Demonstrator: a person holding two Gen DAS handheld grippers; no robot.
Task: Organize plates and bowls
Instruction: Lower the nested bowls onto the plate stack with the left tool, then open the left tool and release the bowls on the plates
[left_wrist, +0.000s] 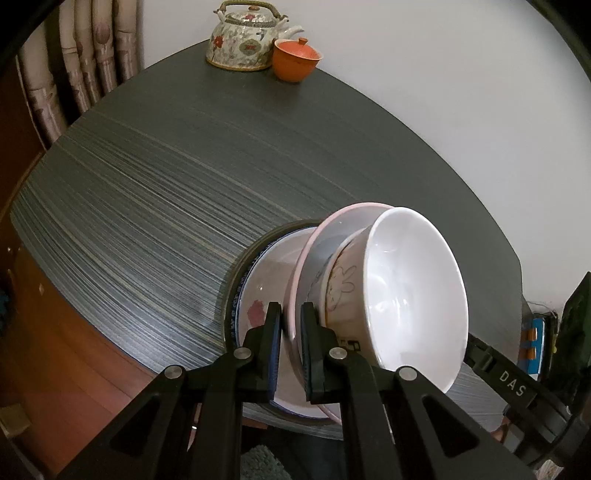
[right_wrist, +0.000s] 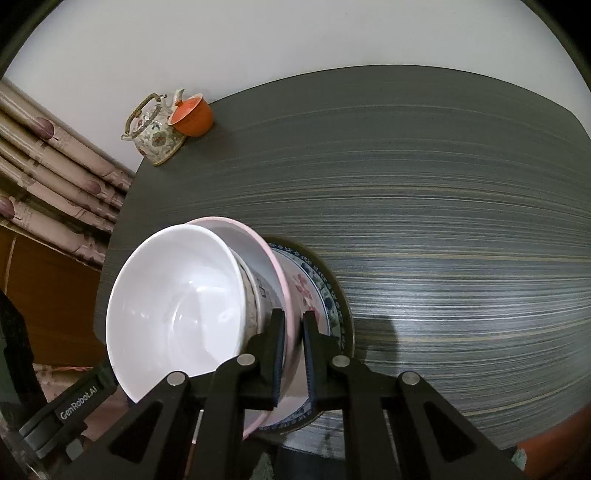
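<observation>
Each tool is clamped on the pink plate's rim: the left tool (left_wrist: 291, 325) and the right tool (right_wrist: 293, 330) grip the pink plate (left_wrist: 314, 243) low in frame. A white bowl (left_wrist: 410, 295) sits in it, a flowered plate (right_wrist: 314, 295) beneath, the dark bench (left_wrist: 184, 166) behind, a teapot (left_wrist: 245, 37) far back.

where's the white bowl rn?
The white bowl sits on top of the stack, nested in the pink plate, near the table's near edge; it shows lower right in the left wrist view, lower left in the right.
</observation>
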